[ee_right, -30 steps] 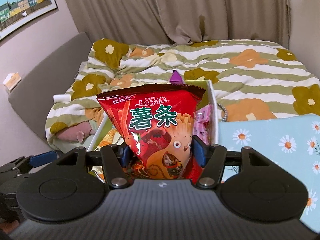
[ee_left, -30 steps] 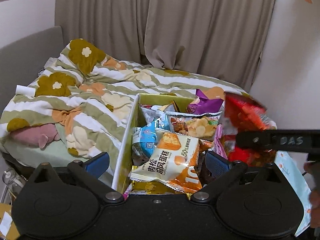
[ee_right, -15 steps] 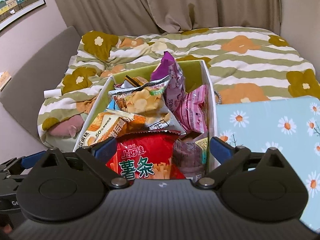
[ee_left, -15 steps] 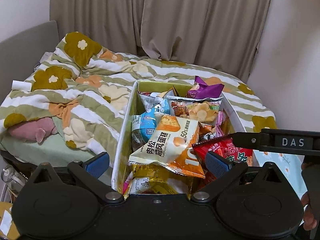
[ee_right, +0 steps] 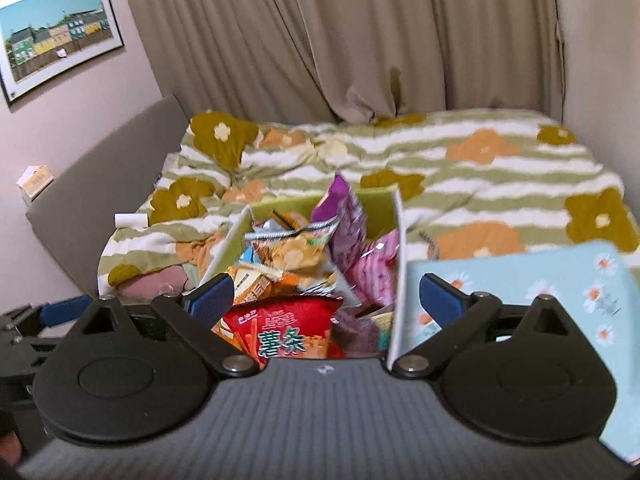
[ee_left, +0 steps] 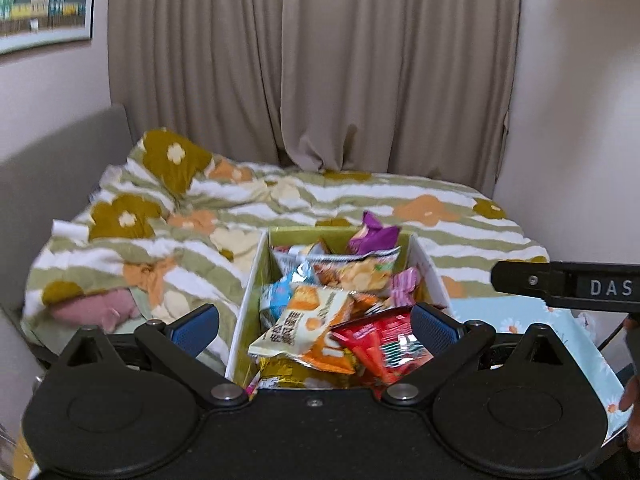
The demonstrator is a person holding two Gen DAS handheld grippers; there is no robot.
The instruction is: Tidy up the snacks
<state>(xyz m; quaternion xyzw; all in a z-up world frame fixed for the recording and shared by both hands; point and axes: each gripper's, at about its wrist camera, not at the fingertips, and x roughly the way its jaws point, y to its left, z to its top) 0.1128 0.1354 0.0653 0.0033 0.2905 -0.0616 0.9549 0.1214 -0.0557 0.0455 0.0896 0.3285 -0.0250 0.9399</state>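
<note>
From your left wrist view, your left tongs (ee_left: pixel 314 326) are standing spread with nothing between the blue pads, hovering at the near end of the snack box (ee_left: pixel 256 276) that is sitting on the bed's flowered quilt (ee_left: pixel 168 240); the red fries bag (ee_left: pixel 384 344) is lying in the near right corner of that box, leaning against the cream-and-orange cake packet (ee_left: pixel 308 324), with a chips bag (ee_left: pixel 354 274) and a purple packet (ee_left: pixel 374 236) farther back; the bar of your other tool (ee_left: pixel 560 284) is crossing the right edge; from your right wrist view, your right tongs (ee_right: pixel 326 300) are gaping wide and gripping nothing, the red fries bag (ee_right: pixel 280 332) resting in the box just below and between the pads without either pad touching it; the daisy-print blue board (ee_right: pixel 520 300) is lying just beside the box's right wall (ee_right: pixel 398 264); judging by this, you are finishing a drop-off, the bag being already in the box; no loose snack is showing outside the box in either view, so your next move is likely calling for you to look for whatever is left, or to straighten the packets that are lying jumbled and overlapping.
</note>
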